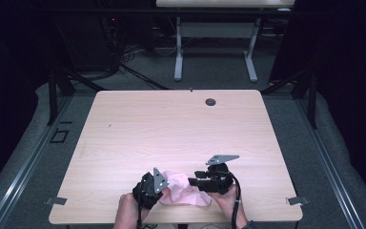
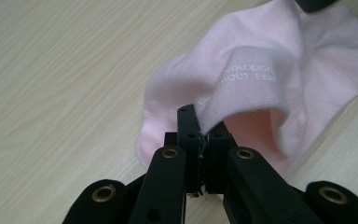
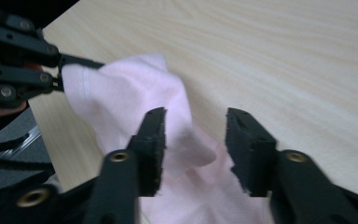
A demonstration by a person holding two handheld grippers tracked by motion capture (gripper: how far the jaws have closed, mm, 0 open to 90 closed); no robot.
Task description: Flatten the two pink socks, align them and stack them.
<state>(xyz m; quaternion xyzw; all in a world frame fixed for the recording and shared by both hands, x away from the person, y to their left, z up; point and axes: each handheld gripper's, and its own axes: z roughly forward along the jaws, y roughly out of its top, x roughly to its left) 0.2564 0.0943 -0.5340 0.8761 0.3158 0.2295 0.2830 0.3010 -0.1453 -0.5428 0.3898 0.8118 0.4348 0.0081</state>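
Observation:
A pale pink sock (image 1: 187, 192) lies crumpled on the wooden table (image 1: 171, 129) near its front edge, between my two grippers. My left gripper (image 2: 200, 127) is shut on the sock's (image 2: 261, 60) cuff edge, which carries white lettering, and lifts that edge a little. In the high view the left gripper (image 1: 162, 190) sits at the sock's left side. My right gripper (image 3: 196, 126) stands open just above the sock (image 3: 130, 93), with cloth below the gap and no pad pressing on it. The right gripper (image 1: 194, 180) reaches in from the sock's right. The left gripper (image 3: 60, 74) pinches the far corner.
A dark round grommet (image 1: 210, 101) sits near the table's far edge. Beyond the table stands another desk with white legs (image 1: 178, 52), with cables on the floor. Metal brackets (image 1: 298, 200) stick out at the front corners. The person's hands (image 1: 126, 212) come in over the front edge.

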